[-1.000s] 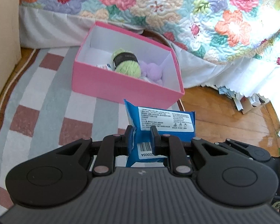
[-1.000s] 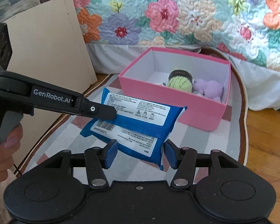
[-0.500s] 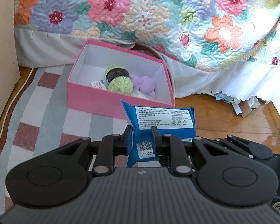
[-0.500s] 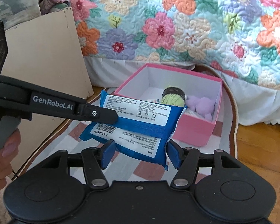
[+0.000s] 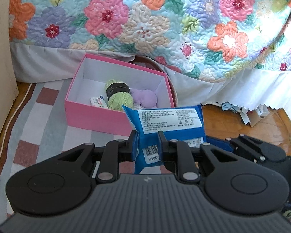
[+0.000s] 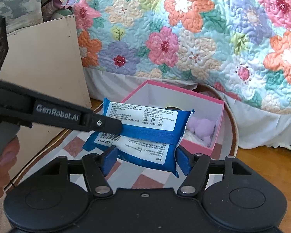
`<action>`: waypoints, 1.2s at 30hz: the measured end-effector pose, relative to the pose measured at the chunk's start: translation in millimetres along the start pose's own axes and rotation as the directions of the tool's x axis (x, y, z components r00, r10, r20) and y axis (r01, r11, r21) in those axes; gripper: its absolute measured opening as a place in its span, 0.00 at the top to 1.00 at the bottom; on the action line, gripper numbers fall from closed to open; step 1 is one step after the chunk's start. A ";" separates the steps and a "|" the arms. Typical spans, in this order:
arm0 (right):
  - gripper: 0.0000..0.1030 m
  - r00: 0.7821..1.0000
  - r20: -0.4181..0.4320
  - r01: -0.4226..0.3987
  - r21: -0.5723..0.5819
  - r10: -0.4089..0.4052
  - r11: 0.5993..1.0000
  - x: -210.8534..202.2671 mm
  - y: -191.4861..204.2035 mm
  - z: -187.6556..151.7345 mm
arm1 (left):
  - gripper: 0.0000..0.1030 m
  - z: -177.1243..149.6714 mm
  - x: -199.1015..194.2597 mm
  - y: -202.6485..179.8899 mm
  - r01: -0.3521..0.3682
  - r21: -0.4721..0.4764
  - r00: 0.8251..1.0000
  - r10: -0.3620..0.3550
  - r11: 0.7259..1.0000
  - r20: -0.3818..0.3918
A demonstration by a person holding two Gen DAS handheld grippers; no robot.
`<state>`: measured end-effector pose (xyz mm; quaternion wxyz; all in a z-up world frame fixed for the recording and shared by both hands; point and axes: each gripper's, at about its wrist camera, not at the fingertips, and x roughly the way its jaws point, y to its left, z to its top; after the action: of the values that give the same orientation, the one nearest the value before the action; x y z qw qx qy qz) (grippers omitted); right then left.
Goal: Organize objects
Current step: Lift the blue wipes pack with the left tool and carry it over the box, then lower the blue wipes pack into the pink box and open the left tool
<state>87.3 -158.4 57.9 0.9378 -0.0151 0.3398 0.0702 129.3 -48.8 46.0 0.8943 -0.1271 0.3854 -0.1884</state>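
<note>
Left claw (image 5: 147, 143): pads clamped together on the barcode end of a blue plastic wipes packet with a white printed label (image 5: 170, 124). The packet is held off the floor, above the checked red, grey and white rug (image 5: 29, 120), just in front of the open pink cardboard box (image 5: 99, 118).

Right claw (image 6: 145, 160): jaws opening; the packet's lower edge lies between the blue pads (image 6: 108, 160), which stand just clear of its sides, so they are not gripping it. From the right wrist view the left claw's black finger crosses the packet's top face from the left.

Box contents: a ball of light green yarn with a black band (image 5: 119, 97), a lilac plush toy (image 5: 145, 98) touching it, and a small white carton (image 5: 99, 102).

Behind the box: a bed with a floral quilted cover (image 5: 155, 19) and white valance. A beige board (image 6: 42, 62) stands at the left.
</note>
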 end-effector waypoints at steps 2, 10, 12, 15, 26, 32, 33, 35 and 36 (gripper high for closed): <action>0.31 1.000 -0.007 0.000 -0.008 0.000 1.000 2.2 -1.6 4.4 | 0.83 3.1 3.1 -0.5 0.002 -0.008 1.000 -0.001 1.000 0.002; 0.31 1.000 0.014 0.022 -0.053 -0.021 0.998 9.9 -14.8 18.3 | 0.83 27.1 22.7 7.3 0.072 -0.057 0.997 -0.072 0.996 0.001; 0.31 0.999 0.025 0.026 -0.063 -0.025 0.998 14.2 -19.5 21.3 | 0.83 32.9 28.5 8.5 0.086 -0.062 0.996 -0.086 0.994 0.002; 0.31 0.999 0.023 0.023 -0.062 -0.022 0.998 25.5 -28.9 26.5 | 0.83 41.6 41.6 9.6 0.086 -0.061 0.996 -0.086 0.994 -0.002; 0.40 0.998 -0.047 0.043 -0.056 -0.046 0.998 80.5 -71.8 46.7 | 0.83 77.1 109.3 14.1 0.081 -0.083 0.997 -0.082 0.993 -0.009; 0.43 0.994 -0.093 0.046 -0.121 -0.057 0.992 109.0 -86.4 53.7 | 0.83 92.4 152.2 27.5 0.099 -0.124 0.993 -0.106 0.987 -0.055; 0.43 0.994 -0.096 0.045 -0.130 -0.058 0.990 112.4 -89.2 54.4 | 0.83 93.7 157.4 29.3 0.106 -0.128 0.992 -0.114 0.986 -0.061; 0.43 0.994 -0.097 0.034 -0.121 -0.046 0.992 119.3 -96.7 54.2 | 0.83 96.9 167.4 30.6 0.109 -0.118 0.990 -0.118 0.987 -0.073; 0.43 0.995 -0.096 0.027 -0.112 -0.038 0.993 123.0 -100.3 53.4 | 0.83 98.2 171.4 30.7 0.108 -0.104 0.990 -0.116 0.989 -0.076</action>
<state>228.8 -238.6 18.4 0.9187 -0.0758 0.3807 0.0726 317.3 -87.8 -9.5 0.8582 -0.1854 0.4230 -0.2239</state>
